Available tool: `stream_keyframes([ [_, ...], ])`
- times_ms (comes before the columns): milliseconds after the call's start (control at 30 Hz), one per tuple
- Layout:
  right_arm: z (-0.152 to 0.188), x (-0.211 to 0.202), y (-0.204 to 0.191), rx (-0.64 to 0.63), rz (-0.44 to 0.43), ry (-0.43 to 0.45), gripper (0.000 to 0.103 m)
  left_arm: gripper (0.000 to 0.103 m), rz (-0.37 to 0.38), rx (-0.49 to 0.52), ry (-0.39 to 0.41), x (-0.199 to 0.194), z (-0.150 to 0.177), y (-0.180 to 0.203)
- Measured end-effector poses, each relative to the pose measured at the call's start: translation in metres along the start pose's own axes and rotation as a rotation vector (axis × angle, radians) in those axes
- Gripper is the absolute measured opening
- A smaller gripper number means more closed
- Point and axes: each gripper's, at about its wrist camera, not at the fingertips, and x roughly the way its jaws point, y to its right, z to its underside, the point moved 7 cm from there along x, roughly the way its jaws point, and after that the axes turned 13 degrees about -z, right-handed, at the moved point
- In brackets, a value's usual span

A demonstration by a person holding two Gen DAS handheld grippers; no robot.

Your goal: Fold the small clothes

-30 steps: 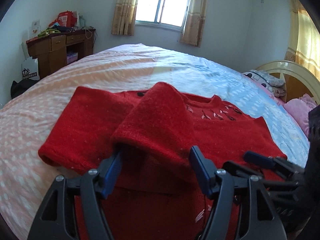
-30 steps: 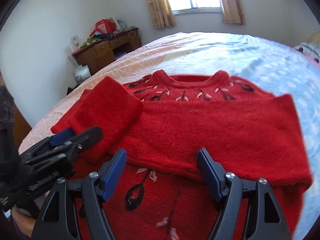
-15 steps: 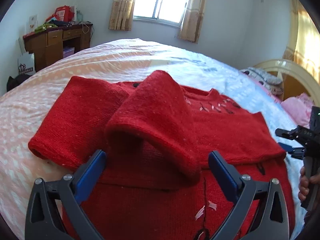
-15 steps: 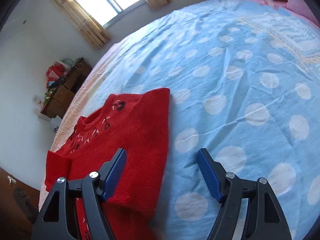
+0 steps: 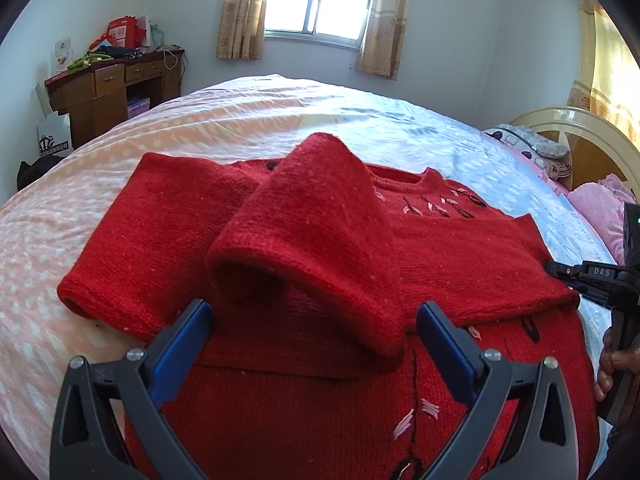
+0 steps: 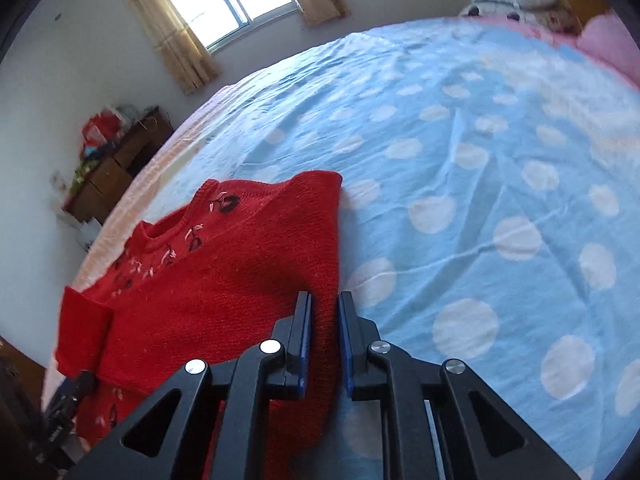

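A red knit sweater (image 5: 440, 256) lies face up on the bed. Its left sleeve (image 5: 304, 240) is folded across the chest, the cuff arched up. My left gripper (image 5: 314, 320) is open wide just before that cuff, and its pads do not touch it. At the sweater's right edge, my right gripper (image 6: 325, 316) is closing its jaws tight on the red sweater (image 6: 224, 280), with a fold of knit pinched between the pads. The left wrist view shows the right gripper (image 5: 568, 276) at that same edge, held by a person's hand (image 5: 612, 364).
The bed sheet (image 6: 480, 200) is blue with white dots on the right and peach on the left. A cluttered wooden desk (image 5: 108, 88) stands by the far left wall. A cream headboard (image 5: 580, 132) and a pink pillow (image 5: 600, 204) are at the right.
My left jaws spread wider and came off the sleeve cuff. My right gripper swung from the sweater's middle to its right edge and closed on the fabric there.
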Motion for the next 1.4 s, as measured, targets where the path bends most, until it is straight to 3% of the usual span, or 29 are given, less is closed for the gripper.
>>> stream_keyframes([
  [167, -0.002, -0.003, -0.021, -0.144, 0.109, -0.036, 0.025, 0.103, 0.001, -0.002, 0.002, 0.0, 0.0, 0.0],
  [233, -0.01, -0.025, -0.034, -0.161, 0.149, 0.062, 0.029, 0.103, 0.007, -0.008, 0.004, -0.001, 0.0, -0.001],
  [267, -0.012, -0.034, -0.049, -0.166, 0.106, 0.109, 0.036, 0.103, 0.014, -0.02, 0.006, -0.003, -0.001, -0.003],
  [333, -0.008, -0.034, -0.083, -0.174, -0.04, 0.101, 0.074, 0.103, 0.028, -0.051, 0.003, -0.007, -0.002, -0.008],
  [400, 0.003, -0.022, -0.115, -0.197, -0.15, 0.038, 0.075, 0.103, 0.039, -0.095, -0.011, -0.014, -0.002, -0.017],
  [533, 0.029, 0.009, -0.177, -0.248, -0.278, -0.079, 0.075, 0.103, 0.002, -0.176, -0.003, -0.033, 0.007, -0.047],
  [633, 0.051, 0.027, -0.222, -0.287, -0.351, -0.144, 0.075, 0.103, -0.104, -0.238, 0.012, -0.044, 0.019, -0.081],
  [700, 0.066, 0.033, -0.248, -0.356, -0.371, -0.169, 0.075, 0.103, -0.17, -0.304, 0.01, -0.047, 0.027, -0.107],
  [800, 0.092, 0.046, -0.284, -0.535, -0.341, -0.195, 0.075, 0.103, -0.156, -0.391, -0.018, -0.04, 0.038, -0.127],
  [867, 0.108, 0.06, -0.299, -0.681, -0.263, -0.216, 0.075, 0.103, -0.163, -0.377, 0.001, -0.04, 0.036, -0.123],
  [933, 0.115, 0.074, -0.301, -0.811, -0.157, -0.218, 0.075, 0.1, -0.234, -0.341, -0.01, -0.034, 0.039, -0.119],
  [967, 0.111, 0.076, -0.299, -0.849, -0.096, -0.195, 0.075, 0.103, -0.246, -0.325, -0.01, -0.031, 0.04, -0.116],
  [1000, 0.105, 0.078, -0.296, -0.865, -0.049, -0.169, 0.065, 0.103, -0.246, -0.311, 0.007, -0.032, 0.038, -0.112],
  [1033, 0.098, 0.078, -0.295, -0.853, -0.048, -0.161, 0.044, 0.103, -0.251, -0.299, 0.01, -0.032, 0.038, -0.109],
  [1100, 0.083, 0.081, -0.289, -0.74, -0.118, -0.199, 0.016, 0.103, -0.249, -0.299, 0.008, -0.03, 0.038, -0.111],
  [1300, 0.039, 0.053, -0.238, -0.427, -0.202, -0.101, 0.012, 0.103, -0.237, -0.31, 0.014, -0.029, 0.04, -0.115],
  [1400, 0.027, 0.034, -0.189, -0.268, -0.207, -0.054, 0.012, 0.103, -0.25, -0.299, 0.005, -0.029, 0.041, -0.114],
])
